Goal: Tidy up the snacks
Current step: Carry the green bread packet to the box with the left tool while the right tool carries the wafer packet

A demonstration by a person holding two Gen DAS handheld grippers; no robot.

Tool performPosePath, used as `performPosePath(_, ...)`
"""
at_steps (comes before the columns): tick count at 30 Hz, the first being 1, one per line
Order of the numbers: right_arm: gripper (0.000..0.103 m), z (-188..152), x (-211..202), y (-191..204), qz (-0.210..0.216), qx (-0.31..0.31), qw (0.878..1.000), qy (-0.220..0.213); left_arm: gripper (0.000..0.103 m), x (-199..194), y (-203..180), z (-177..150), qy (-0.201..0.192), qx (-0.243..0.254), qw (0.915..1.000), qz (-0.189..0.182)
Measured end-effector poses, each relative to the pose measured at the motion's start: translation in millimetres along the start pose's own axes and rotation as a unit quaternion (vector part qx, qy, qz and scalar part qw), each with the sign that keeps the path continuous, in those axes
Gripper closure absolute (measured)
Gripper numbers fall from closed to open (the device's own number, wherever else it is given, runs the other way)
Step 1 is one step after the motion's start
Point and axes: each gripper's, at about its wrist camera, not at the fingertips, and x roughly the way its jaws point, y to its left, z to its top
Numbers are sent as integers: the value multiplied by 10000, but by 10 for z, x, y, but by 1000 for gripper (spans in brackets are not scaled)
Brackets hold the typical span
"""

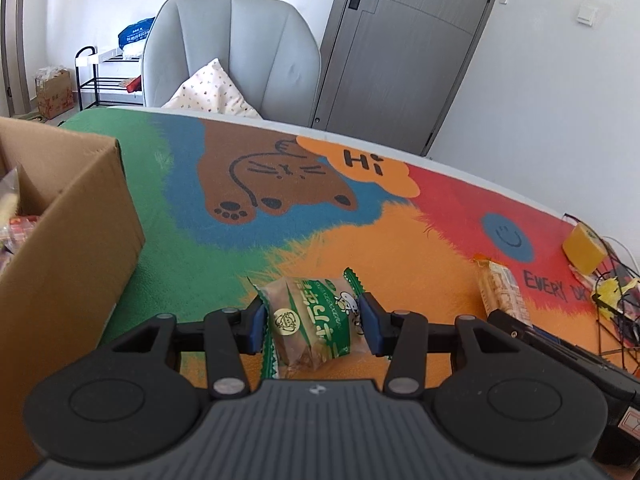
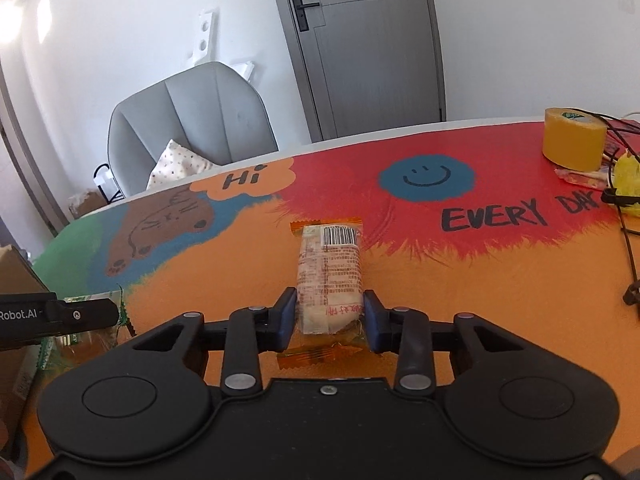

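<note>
A white-walled room with a grey panel door (image 2: 368, 48) and a grey upholstered armchair (image 1: 232, 52) lies behind a table covered by a multicoloured printed mat (image 1: 360, 220) bearing a brown cat and the words "Hi" and "EVERY DAY".

The left gripper (image 1: 316, 320) has its blue pads closed against both sides of a green-and-clear wrapped pastry packet (image 1: 310, 320), whose lower end is hidden behind the gripper body. An open brown cardboard box (image 1: 72, 220) stands to its left, cut off by the frame edge; the contents are hard to make out.

The right gripper (image 2: 330, 316) is closed narrowly on the near end of an orange-edged clear snack bar wrapper with a barcode (image 2: 330, 264), whose far end lies on the orange area of the mat.

A yellow tape roll (image 2: 574, 138) and tangled black cables (image 2: 624, 216) sit at the table's right edge.
</note>
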Motion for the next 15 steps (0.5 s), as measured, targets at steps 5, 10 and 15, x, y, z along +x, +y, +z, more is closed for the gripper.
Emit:
performPosePath(5, 68, -69, -225, 143, 123, 175, 9997, -140, 57, -183, 111, 36, -140, -82, 9998, -95)
performPosePath(10, 68, -70, -451, 333, 271, 290, 9986, -339, 57, -391, 213, 75, -296, -127, 9992, -246)
performPosePath(15, 68, -34, -652, 520, 411, 375, 9968, -575, 57, -620, 349, 155, -511, -176, 9980, -335)
